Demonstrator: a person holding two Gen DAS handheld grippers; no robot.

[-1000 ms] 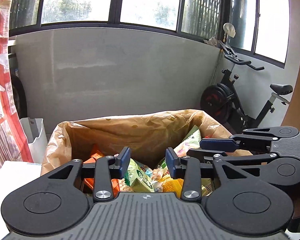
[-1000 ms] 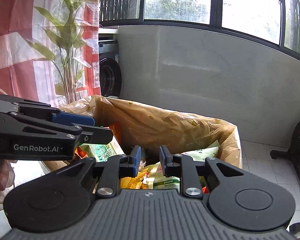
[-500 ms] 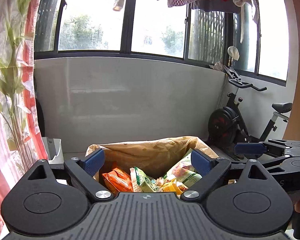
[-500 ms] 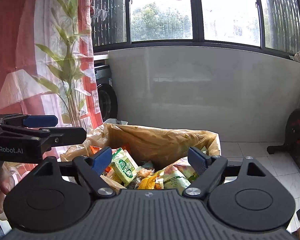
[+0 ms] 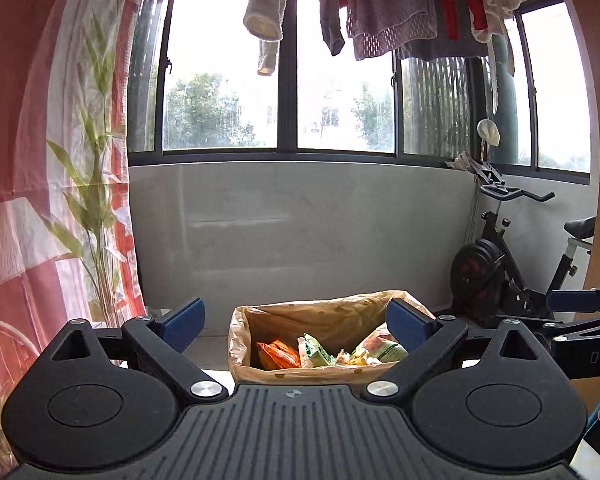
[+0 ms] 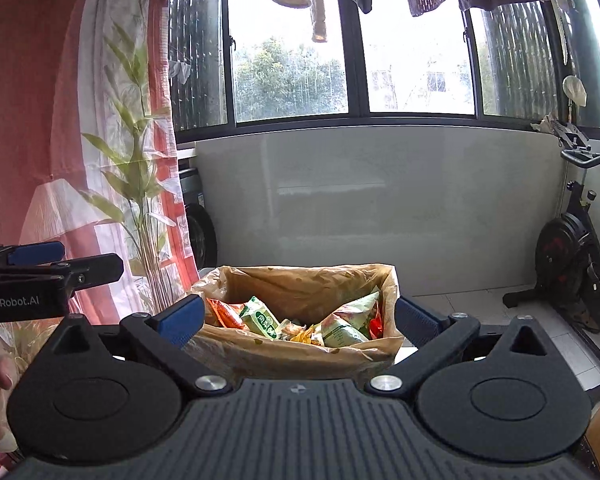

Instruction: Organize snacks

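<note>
A box lined with a brown paper bag (image 5: 324, 312) (image 6: 300, 284) stands ahead of both grippers, full of snack packets: an orange one (image 5: 278, 354) (image 6: 226, 314), a green one (image 5: 314, 354) (image 6: 262, 320) and several others. My left gripper (image 5: 296, 322) is wide open and empty, held back from and above the box. My right gripper (image 6: 298, 320) is wide open and empty, also held back from the box. The right gripper shows at the right edge of the left wrist view (image 5: 580, 308); the left gripper shows at the left edge of the right wrist view (image 6: 52, 264).
A grey low wall (image 5: 300, 224) under windows lies behind the box. An exercise bike (image 5: 500, 264) (image 6: 576, 252) stands at the right. A red and white curtain with a plant (image 5: 92, 200) (image 6: 136, 168) hangs at the left. Laundry (image 5: 380, 8) hangs overhead.
Both grippers opened from nearly shut to wide open and pulled up and back from the box, so the box now looks smaller and farther.
</note>
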